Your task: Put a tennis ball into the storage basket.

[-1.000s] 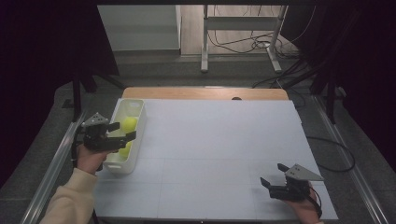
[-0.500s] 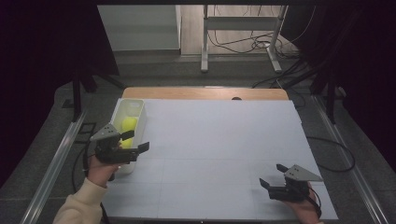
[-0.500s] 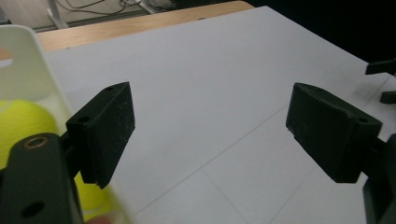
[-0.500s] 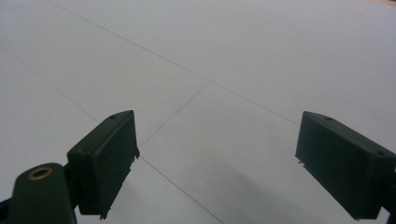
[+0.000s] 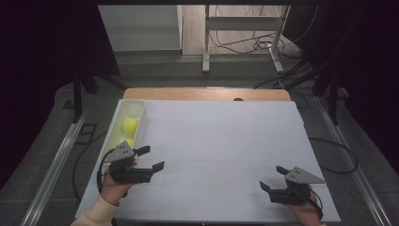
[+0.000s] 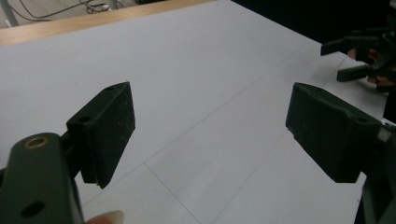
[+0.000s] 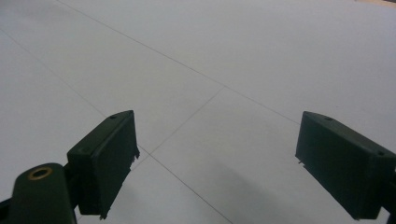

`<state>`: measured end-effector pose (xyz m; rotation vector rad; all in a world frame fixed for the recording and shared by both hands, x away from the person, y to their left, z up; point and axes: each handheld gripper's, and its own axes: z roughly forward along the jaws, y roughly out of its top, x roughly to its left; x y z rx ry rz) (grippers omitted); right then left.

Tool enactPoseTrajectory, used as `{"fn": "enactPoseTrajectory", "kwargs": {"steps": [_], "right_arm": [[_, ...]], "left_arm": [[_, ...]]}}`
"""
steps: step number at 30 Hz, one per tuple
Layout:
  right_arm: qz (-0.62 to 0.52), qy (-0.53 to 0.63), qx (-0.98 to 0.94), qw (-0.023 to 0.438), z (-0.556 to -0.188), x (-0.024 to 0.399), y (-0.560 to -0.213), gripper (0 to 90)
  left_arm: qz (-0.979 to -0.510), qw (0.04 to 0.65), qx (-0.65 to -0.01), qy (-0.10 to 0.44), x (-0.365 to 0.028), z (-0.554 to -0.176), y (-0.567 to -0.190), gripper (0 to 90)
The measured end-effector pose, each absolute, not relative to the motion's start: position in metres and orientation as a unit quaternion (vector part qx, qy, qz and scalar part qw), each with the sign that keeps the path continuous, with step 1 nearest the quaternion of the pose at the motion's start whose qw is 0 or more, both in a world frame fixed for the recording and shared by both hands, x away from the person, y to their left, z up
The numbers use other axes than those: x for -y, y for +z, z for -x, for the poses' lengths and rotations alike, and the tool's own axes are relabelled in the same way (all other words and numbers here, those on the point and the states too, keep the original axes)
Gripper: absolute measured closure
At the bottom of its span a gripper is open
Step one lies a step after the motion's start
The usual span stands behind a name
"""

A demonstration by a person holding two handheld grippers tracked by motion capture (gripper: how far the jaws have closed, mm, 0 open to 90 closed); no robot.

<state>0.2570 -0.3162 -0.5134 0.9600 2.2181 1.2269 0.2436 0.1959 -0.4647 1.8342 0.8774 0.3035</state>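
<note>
- The left claw (image 5: pixel 151 158) has drawn back from the long translucent plastic bin (image 5: pixel 138 109) toward the table's (image 5: pixel 226 136) near edge, its jaws apart and empty.
- Right claw (image 5: pixel 274 178) rests near the front right corner, its jaws spread too, holding nothing.
- Two yellow-green fuzzy tennis balls (image 5: pixel 130 125) lie in the bin at the table's left edge; probably light, springy, easy-rolling; best pinched across the middle.
</note>
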Motion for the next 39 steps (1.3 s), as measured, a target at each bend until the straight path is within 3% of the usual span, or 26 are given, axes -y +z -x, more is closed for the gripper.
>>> {"fn": "enactPoseTrajectory", "kwargs": {"steps": [21, 39], "right_arm": [[-0.328, 0.453, -0.808, 0.184, -0.256, 0.307, -0.516, 13.3], [-0.326, 0.453, -0.810, 0.183, -0.255, 0.308, -0.516, 13.0]], "left_arm": [[-0.783, 0.482, -0.378, 0.112, -0.198, -0.231, -0.515, 16.3], [-0.779, 0.485, -0.380, 0.114, -0.200, -0.236, -0.517, 16.3]]}}
